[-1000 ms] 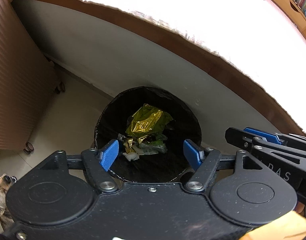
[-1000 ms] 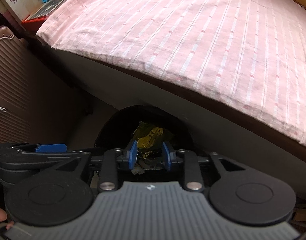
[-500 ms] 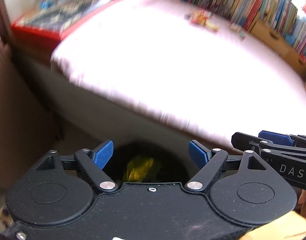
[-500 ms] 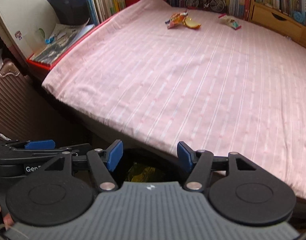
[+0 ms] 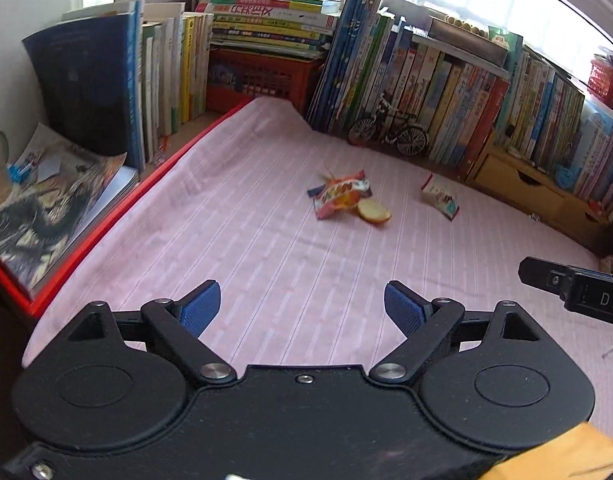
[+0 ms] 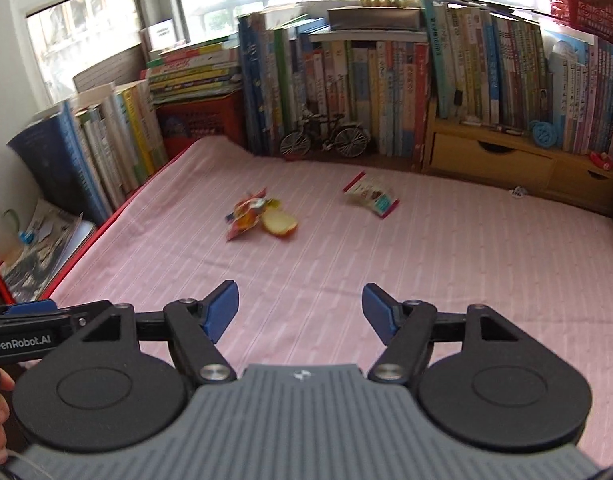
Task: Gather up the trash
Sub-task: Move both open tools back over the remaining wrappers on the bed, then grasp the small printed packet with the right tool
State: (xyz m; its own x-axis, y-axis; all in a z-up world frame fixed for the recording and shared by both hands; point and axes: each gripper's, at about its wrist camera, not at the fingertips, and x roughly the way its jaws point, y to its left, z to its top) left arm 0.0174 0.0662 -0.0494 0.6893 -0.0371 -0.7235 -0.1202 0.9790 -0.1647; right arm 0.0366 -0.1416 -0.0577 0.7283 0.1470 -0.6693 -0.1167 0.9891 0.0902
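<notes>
Lying far out on the pink striped bed (image 5: 266, 248), an orange snack wrapper (image 5: 338, 196) touches a round bread piece (image 5: 373, 212); a second small wrapper (image 5: 440, 197) sits to their right, apart. Rows of books (image 6: 386, 80) and a model bicycle (image 6: 324, 136) back the bed. Left hand-held gripper (image 5: 302, 310) and right hand-held gripper (image 6: 300, 312) hover near, jaws opening with nothing between. Only the right view shows the windows (image 6: 82, 20).
</notes>
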